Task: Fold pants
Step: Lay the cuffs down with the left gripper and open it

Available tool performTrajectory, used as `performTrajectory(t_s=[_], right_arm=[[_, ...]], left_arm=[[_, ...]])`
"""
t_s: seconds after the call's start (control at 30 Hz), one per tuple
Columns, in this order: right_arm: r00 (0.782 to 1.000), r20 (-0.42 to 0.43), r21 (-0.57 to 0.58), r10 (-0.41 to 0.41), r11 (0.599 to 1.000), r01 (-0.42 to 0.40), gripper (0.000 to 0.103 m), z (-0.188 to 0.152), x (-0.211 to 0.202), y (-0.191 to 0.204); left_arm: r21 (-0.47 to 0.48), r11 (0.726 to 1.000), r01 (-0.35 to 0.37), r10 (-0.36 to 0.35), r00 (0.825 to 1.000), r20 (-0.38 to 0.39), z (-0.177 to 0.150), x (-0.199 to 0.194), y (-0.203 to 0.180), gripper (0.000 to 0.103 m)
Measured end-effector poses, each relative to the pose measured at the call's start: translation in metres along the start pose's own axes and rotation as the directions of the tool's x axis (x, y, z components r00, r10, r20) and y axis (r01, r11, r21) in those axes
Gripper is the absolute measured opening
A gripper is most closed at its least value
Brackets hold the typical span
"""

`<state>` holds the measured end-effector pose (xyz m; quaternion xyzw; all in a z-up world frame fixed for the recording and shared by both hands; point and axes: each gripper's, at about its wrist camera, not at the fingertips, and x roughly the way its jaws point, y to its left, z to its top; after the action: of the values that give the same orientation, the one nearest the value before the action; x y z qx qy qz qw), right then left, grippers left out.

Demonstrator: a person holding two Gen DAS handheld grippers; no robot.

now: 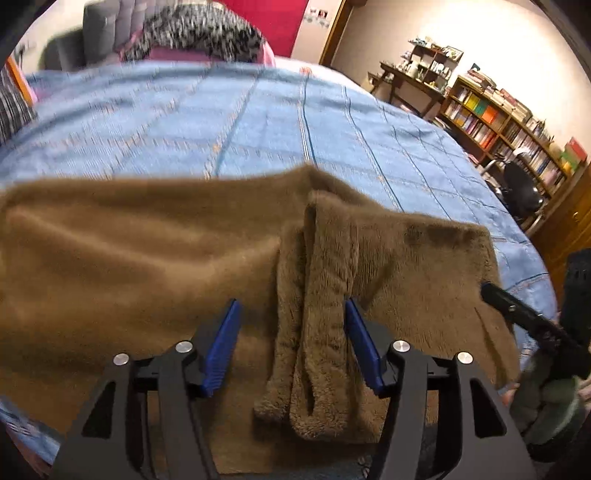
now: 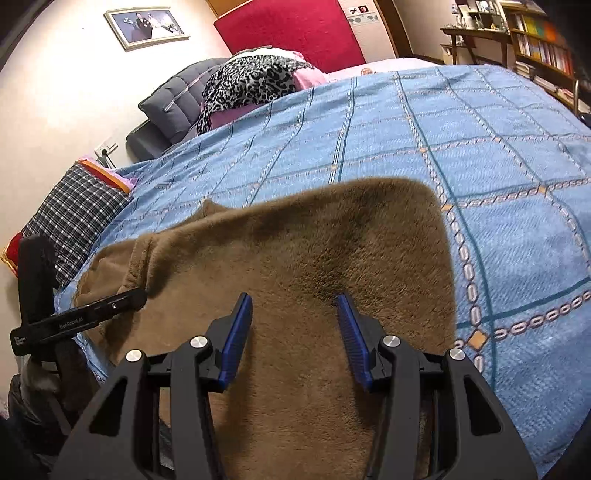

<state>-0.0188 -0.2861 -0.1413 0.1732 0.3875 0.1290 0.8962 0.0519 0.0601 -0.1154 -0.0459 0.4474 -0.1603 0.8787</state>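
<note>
Brown fleece pants lie spread across a blue checked bedspread. My left gripper stands open over them. A bunched, doubled ridge of the fleece runs between its blue pads, close against the right pad and apart from the left one. In the right wrist view the pants lie flat with a rounded far edge, and my right gripper hovers open over them, its pads apart. A black finger of the right gripper reaches the pants' right edge. The left gripper shows at the pants' left edge.
The bedspread runs far beyond the pants. Pillows and a leopard-print cloth are piled at the red headboard. A checked cushion lies at the left edge. Bookshelves and a black chair stand to the right.
</note>
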Motion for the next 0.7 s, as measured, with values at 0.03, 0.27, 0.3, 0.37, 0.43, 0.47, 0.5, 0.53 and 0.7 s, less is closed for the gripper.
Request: performTrajectory(t_s=[0.03, 0.27, 0.3, 0.37, 0.43, 0.47, 0.5, 0.53, 0.7], right_arm=[[1.000, 0.023, 0.000, -0.007, 1.000, 0.007, 0.050, 0.005, -0.005, 0.000], [0.993, 0.082, 0.014, -0.087, 0.996, 0.086, 0.050, 0.032, -0.010, -0.010], [0.992, 0.080, 0.015, -0.094, 0.996, 0.093, 0.050, 0.035, -0.005, -0.012], [0.992, 0.075, 0.017, -0.103, 0.995, 0.102, 0.050, 0.041, 0.002, -0.014], [0.991, 0.070, 0.017, -0.114, 0.993, 0.114, 0.050, 0.045, 0.008, -0.016], [0.990, 0.064, 0.018, -0.126, 0.992, 0.125, 0.050, 0.047, 0.012, -0.017], [0.989, 0.054, 0.020, -0.139, 0.990, 0.138, 0.050, 0.049, 0.017, -0.019], [0.988, 0.047, 0.019, -0.146, 0.989, 0.145, 0.050, 0.050, 0.021, -0.021], [0.983, 0.004, 0.018, -0.182, 0.983, 0.182, 0.050, 0.043, 0.045, -0.030]], left_arm=[[-0.002, 1.000, -0.014, 0.014, 1.000, 0.027, 0.003, -0.006, -0.001, 0.064], [-0.041, 0.999, 0.015, -0.009, 0.990, 0.142, 0.025, -0.025, -0.012, 0.065], [-0.031, 0.999, 0.030, -0.025, 0.990, 0.142, 0.027, -0.024, -0.017, 0.065], [-0.014, 0.998, 0.068, -0.065, 0.989, 0.133, 0.031, -0.019, -0.029, 0.065], [0.010, 0.994, 0.106, -0.107, 0.987, 0.118, 0.034, -0.011, -0.042, 0.065], [0.013, 0.994, 0.106, -0.107, 0.988, 0.114, 0.036, -0.007, -0.047, 0.065], [0.012, 0.994, 0.105, -0.105, 0.989, 0.107, 0.038, -0.002, -0.051, 0.065], [0.010, 0.994, 0.108, -0.108, 0.989, 0.102, 0.039, 0.002, -0.055, 0.065], [0.005, 0.997, 0.071, -0.071, 0.996, 0.054, 0.042, 0.042, -0.056, 0.065]])
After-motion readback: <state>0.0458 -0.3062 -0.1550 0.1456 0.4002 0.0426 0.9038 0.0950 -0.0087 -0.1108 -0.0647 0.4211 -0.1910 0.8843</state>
